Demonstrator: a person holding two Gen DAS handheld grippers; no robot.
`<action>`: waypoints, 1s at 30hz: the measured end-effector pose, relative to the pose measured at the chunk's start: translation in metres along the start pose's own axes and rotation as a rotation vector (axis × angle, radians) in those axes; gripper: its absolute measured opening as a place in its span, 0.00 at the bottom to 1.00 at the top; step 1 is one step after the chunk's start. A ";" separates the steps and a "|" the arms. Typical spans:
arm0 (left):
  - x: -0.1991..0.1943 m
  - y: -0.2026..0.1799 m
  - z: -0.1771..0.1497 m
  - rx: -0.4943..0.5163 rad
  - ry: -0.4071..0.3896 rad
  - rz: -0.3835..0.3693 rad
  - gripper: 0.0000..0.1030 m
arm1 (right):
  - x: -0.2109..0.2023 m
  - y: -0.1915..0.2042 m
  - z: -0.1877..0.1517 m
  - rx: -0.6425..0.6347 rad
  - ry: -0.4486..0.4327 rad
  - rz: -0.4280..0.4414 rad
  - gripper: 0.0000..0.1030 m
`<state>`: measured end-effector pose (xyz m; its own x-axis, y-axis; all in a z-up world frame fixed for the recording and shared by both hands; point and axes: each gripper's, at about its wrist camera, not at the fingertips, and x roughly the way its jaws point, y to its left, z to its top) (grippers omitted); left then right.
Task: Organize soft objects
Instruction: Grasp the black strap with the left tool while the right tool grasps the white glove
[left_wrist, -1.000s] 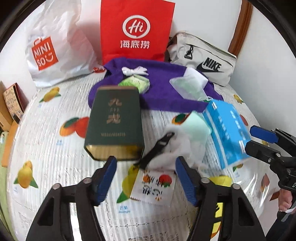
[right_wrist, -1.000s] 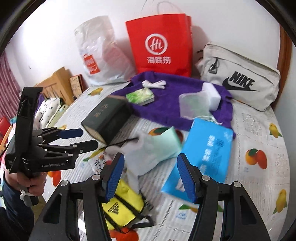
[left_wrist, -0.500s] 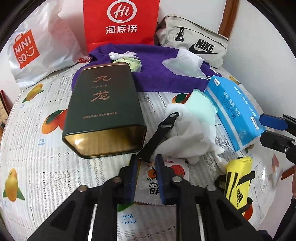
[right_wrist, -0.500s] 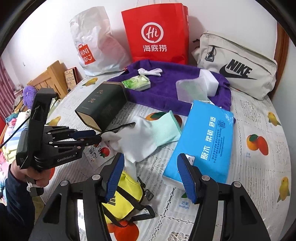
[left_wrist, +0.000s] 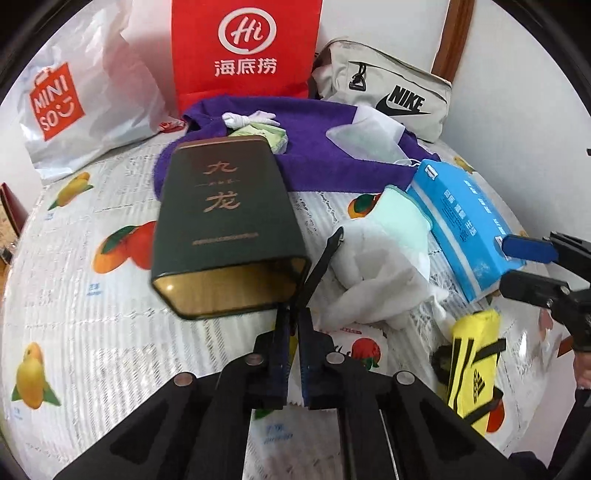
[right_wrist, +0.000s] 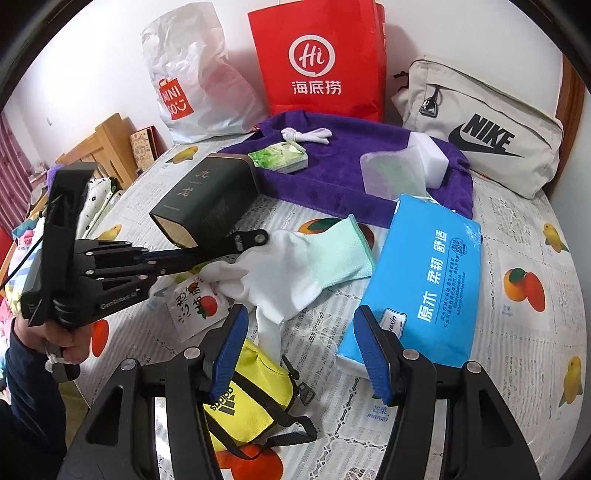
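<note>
The fruit-printed white tablecloth (right_wrist: 517, 229) covers the whole work surface. A purple towel (right_wrist: 332, 177) lies at its far side, in front of a red paper bag (right_wrist: 321, 59) and a grey Nike pouch (right_wrist: 480, 129). A blue pack of tissues (right_wrist: 432, 273) lies to the right, just beside a white and mint fabric glove (right_wrist: 295, 266) at centre. A dark green rectangular tin (left_wrist: 225, 218) lies on its side left of the glove. A yellow Adidas pouch (right_wrist: 251, 395) sits at the near edge. The left gripper (left_wrist: 294, 325) is fully closed, its pads pinching the near end of a thin black strap (left_wrist: 321, 264) between tin and glove. The right gripper (right_wrist: 299, 350) stands about half open and holds nothing, above the yellow pouch and the glove's fingers.
</note>
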<state>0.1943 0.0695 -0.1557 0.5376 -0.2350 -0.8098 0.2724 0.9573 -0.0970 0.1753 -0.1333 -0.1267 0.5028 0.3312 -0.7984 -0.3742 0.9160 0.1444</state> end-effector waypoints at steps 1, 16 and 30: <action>-0.002 0.000 -0.001 -0.003 -0.002 -0.005 0.05 | 0.000 0.000 0.000 -0.001 0.002 0.004 0.58; 0.014 -0.005 0.006 0.033 0.030 -0.023 0.13 | 0.011 -0.002 0.003 0.005 0.025 0.007 0.58; 0.003 0.003 0.003 -0.014 0.012 -0.071 0.05 | 0.036 0.020 0.019 -0.065 0.050 0.031 0.58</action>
<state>0.1988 0.0712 -0.1562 0.5074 -0.3007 -0.8075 0.2985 0.9404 -0.1626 0.2006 -0.0986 -0.1413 0.4515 0.3459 -0.8225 -0.4398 0.8883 0.1322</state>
